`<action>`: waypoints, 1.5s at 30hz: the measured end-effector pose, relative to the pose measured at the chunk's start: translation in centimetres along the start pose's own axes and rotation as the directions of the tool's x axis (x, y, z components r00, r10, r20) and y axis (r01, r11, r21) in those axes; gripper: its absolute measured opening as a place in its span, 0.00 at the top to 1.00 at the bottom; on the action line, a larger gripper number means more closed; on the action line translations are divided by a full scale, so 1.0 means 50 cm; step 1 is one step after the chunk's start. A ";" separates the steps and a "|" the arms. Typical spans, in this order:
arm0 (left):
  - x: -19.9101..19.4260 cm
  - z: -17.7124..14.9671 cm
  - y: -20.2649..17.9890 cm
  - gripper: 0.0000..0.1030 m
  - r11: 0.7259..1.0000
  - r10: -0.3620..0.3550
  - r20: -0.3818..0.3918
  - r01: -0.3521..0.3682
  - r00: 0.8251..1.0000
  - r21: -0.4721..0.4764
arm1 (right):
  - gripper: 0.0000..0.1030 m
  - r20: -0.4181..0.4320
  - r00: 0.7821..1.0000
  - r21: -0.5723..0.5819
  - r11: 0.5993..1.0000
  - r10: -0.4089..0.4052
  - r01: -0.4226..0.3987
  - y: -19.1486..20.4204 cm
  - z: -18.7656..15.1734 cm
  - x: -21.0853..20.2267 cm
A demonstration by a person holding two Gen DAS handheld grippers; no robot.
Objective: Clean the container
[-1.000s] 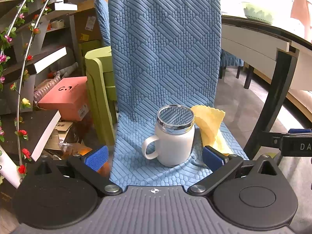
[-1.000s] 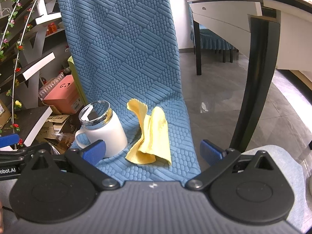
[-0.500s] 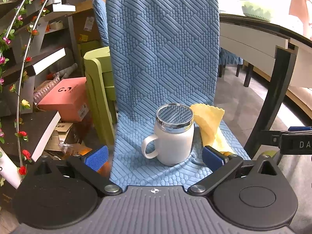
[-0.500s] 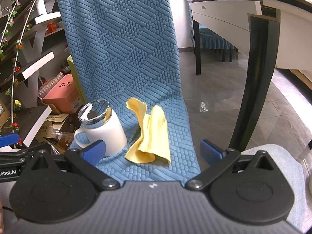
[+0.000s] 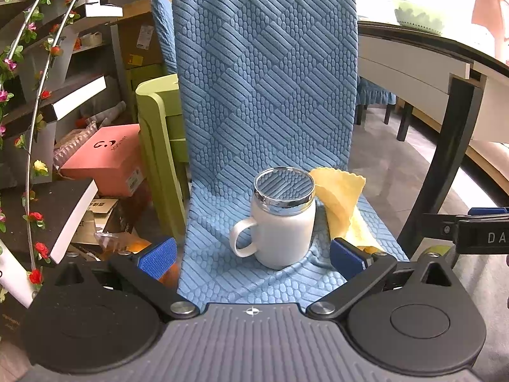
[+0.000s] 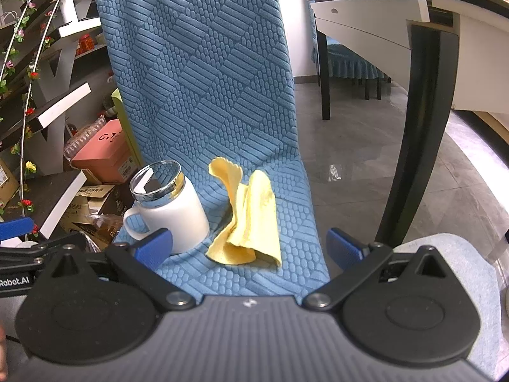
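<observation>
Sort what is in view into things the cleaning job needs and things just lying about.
For the job: white mug, yellow cloth, left gripper, right gripper.

Lying about: pink box, green stools, flower garland, dining table.

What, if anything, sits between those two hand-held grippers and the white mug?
Nothing visible. The left hand-held gripper faces the white mug directly; the right hand-held gripper has an open path to the yellow cloth beside it.
</observation>
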State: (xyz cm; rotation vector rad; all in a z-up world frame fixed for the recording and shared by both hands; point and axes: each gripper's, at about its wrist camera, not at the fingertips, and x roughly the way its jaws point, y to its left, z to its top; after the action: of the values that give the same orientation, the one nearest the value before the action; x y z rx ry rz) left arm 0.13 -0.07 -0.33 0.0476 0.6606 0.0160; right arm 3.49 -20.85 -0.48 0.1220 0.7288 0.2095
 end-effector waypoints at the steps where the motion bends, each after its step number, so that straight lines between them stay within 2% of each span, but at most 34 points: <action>1: 0.000 0.000 0.001 0.00 1.000 -0.001 -0.001 0.001 1.000 -0.003 | 0.00 -0.001 1.000 0.000 1.000 -0.001 0.001 0.001 0.000 0.002; 3: -0.001 0.001 0.004 0.00 1.000 -0.001 0.000 0.001 1.000 -0.008 | 0.00 -0.004 1.000 0.003 1.000 -0.002 0.002 -0.011 0.010 -0.020; 31: -0.001 0.001 0.008 0.00 1.000 -0.013 0.009 0.013 1.000 -0.004 | 0.00 -0.008 1.000 0.007 1.000 -0.007 0.007 -0.007 0.005 -0.017; 34: 0.005 -0.003 0.012 0.00 0.999 -0.033 0.013 0.033 0.999 0.003 | 0.00 -0.009 1.000 0.012 1.000 -0.006 0.006 -0.011 0.004 -0.015; 37: 0.025 -0.004 0.022 0.00 0.998 -0.063 0.009 0.063 0.998 -0.007 | 0.00 -0.011 1.000 0.017 1.000 -0.004 0.005 -0.014 0.002 -0.013; 42: 0.086 0.007 0.022 0.00 0.995 -0.080 0.007 0.080 0.997 0.053 | 0.00 -0.016 1.000 0.026 1.000 -0.001 0.002 -0.020 -0.001 -0.008; 45: 0.131 0.012 0.013 0.00 0.989 -0.113 0.031 0.109 0.993 0.096 | 0.00 -0.012 1.000 0.038 0.999 0.010 -0.010 -0.024 -0.002 -0.005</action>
State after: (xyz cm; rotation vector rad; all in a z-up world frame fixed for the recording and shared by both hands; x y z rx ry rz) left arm 5.68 0.77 -3.82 0.1018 0.6268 -0.1231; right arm 3.41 -22.08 -0.63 0.1607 0.7442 0.2063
